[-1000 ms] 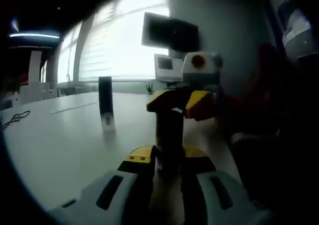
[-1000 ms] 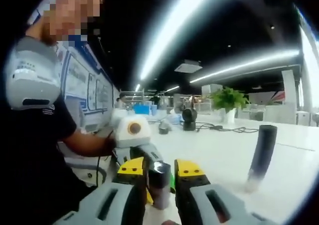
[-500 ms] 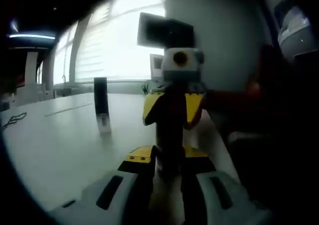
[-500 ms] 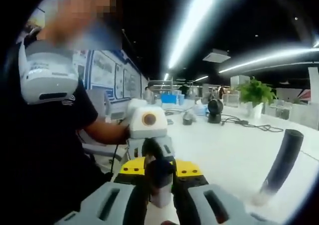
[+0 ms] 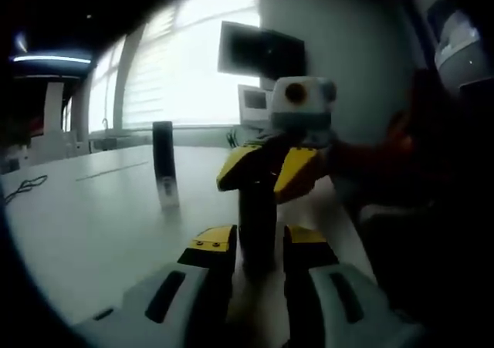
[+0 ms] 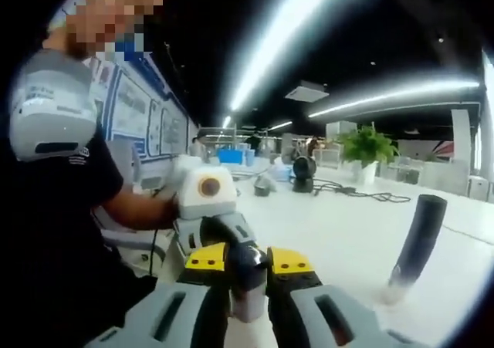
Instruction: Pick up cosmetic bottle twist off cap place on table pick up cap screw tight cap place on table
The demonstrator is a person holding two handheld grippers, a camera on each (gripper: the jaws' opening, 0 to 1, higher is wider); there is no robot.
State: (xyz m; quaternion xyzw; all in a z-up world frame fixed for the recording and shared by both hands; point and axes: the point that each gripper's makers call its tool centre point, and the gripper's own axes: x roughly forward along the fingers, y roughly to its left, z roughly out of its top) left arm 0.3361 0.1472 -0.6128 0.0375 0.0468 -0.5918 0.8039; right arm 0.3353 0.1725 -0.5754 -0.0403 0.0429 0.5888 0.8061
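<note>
A dark cosmetic bottle (image 5: 257,226) is held in the air over the white table (image 5: 93,217). My left gripper (image 5: 258,241) is shut on its body. My right gripper (image 5: 266,170) comes in from the right, its yellow-tipped jaws shut on the bottle's top, where the cap sits. In the right gripper view the cap end (image 6: 245,275) sits between the jaws of my right gripper (image 6: 245,259), with my left gripper (image 6: 228,236) just beyond it.
A second tall dark bottle (image 5: 164,163) stands alone on the table (image 6: 340,240), seen leaning in the right gripper view (image 6: 417,240). A monitor (image 5: 262,51) is at the far wall. A fan (image 6: 302,170), cables and a plant (image 6: 367,143) sit far off. The person's arm and body (image 6: 54,209) are close on the left.
My right gripper has rolled around the bottle's top: tilted a second ago, square-on half a second ago, tilted again now. The left gripper keeps its hold on the body.
</note>
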